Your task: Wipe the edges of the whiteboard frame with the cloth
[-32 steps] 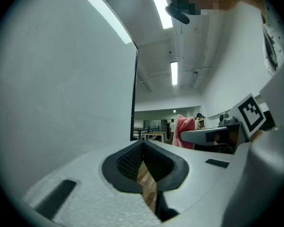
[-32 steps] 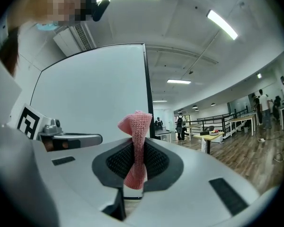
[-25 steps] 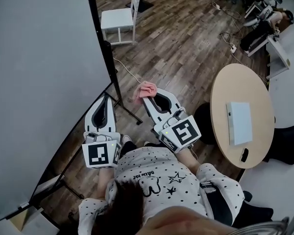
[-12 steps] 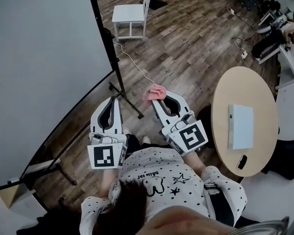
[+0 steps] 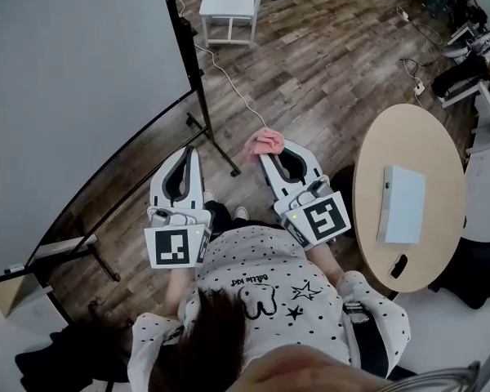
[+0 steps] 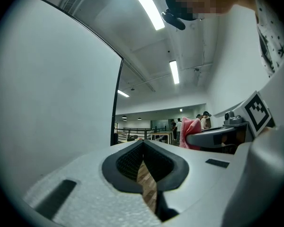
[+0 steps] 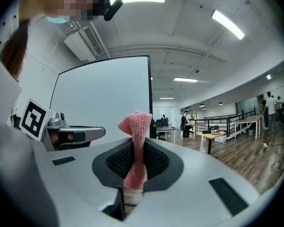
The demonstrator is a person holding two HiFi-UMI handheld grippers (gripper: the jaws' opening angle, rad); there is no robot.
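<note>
Drifted right off whiteboard frame [image 5: 181,33]; pinching soft, light cloth [image 5: 264,143] mid-fold in right tongs [image 5: 271,152], holding left tongs [image 5: 188,150] closed, empty.

- A pink cloth [image 5: 264,144] is seen.
- The whiteboard [image 5: 73,80] is shown pale grey, edged in black.
- The left gripper [image 5: 187,150] and right gripper [image 5: 271,155] are shown white, padded black.
- The floor [image 5: 310,72] is planked in brown.

A bunched pink knitted cloth [image 5: 264,143] sits clamped in the right gripper [image 5: 270,149], apart from the black whiteboard frame [image 5: 182,35].
</note>
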